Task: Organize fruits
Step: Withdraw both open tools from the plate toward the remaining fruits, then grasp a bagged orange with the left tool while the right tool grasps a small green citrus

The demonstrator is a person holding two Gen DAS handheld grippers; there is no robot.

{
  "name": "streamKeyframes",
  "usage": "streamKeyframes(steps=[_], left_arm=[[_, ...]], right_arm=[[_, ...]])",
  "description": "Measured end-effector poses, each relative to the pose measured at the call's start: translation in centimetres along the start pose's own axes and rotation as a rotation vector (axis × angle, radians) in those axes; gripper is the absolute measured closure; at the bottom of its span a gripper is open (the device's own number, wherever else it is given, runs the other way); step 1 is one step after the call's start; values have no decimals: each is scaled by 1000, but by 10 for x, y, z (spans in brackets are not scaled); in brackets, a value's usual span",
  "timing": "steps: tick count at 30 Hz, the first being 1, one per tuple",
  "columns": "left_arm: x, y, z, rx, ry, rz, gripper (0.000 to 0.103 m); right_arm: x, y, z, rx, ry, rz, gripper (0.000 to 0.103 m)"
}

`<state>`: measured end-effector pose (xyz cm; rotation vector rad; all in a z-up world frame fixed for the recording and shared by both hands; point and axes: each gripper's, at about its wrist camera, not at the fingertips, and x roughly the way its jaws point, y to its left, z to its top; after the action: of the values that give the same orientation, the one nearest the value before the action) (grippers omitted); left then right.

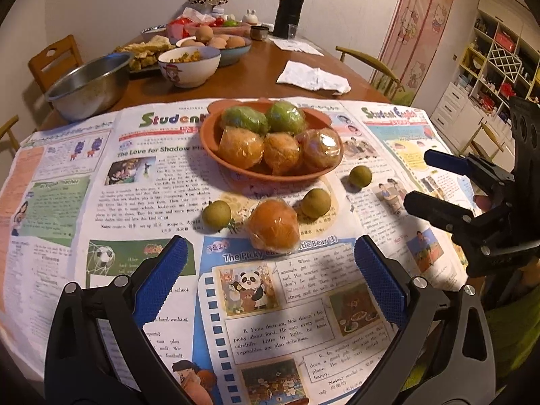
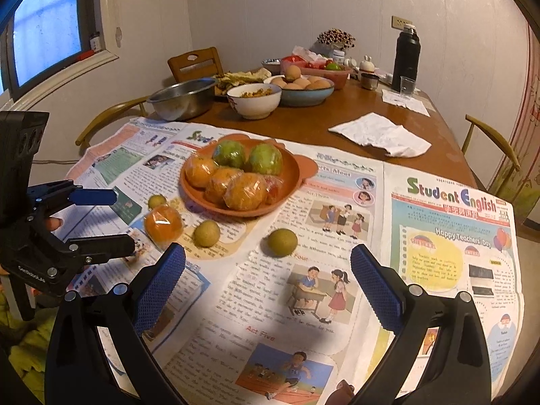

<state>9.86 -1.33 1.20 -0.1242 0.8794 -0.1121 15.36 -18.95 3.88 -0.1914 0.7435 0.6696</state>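
An orange plate (image 1: pixel 236 165) (image 2: pixel 297 175) on newspaper holds several plastic-wrapped orange and green fruits. One wrapped orange (image 1: pixel 274 225) (image 2: pixel 163 224) lies loose in front of the plate. Three small green-brown fruits lie near it: one left (image 1: pixel 216 213) (image 2: pixel 157 200), one middle (image 1: pixel 316 203) (image 2: pixel 206 233), one right (image 1: pixel 360 176) (image 2: pixel 282 242). My left gripper (image 1: pixel 270 266) (image 2: pixel 116 222) is open and empty, just short of the loose orange. My right gripper (image 2: pixel 268 271) (image 1: pixel 418 179) is open and empty, just short of the right small fruit.
Newspaper (image 1: pixel 101 202) covers the near half of the wooden table (image 2: pixel 337 114). Further back stand a steel bowl (image 1: pixel 89 84), a white bowl (image 1: pixel 189 64), a bowl of eggs (image 1: pixel 233 47), a black flask (image 1: pixel 288 6) and a white cloth (image 1: pixel 314 77). Chairs ring the table.
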Motion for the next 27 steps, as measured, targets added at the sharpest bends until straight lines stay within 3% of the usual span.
streamKeyframes(steps=[5,13,16,25,26,27], left_arm=[[8,2,-3,-11,14,-8,10],[19,3,-5,-7,38,-43,38],[23,2,-6,-6,46,-53,44],[31,3,-5,-12,50,-70,48],[32,2,-4,-12,51,-71,48],[33,2,-4,-11,51,-73,49]], right_arm=[[7,-8,-5,17,19,-5,5],[16,-14,-9,27,43,-1,6],[19,-15,-10,30,49,2,6],[26,-15,-10,22,68,3,7],[27,-15,-10,18,71,3,10],[29,-14,-9,11,77,6,21]])
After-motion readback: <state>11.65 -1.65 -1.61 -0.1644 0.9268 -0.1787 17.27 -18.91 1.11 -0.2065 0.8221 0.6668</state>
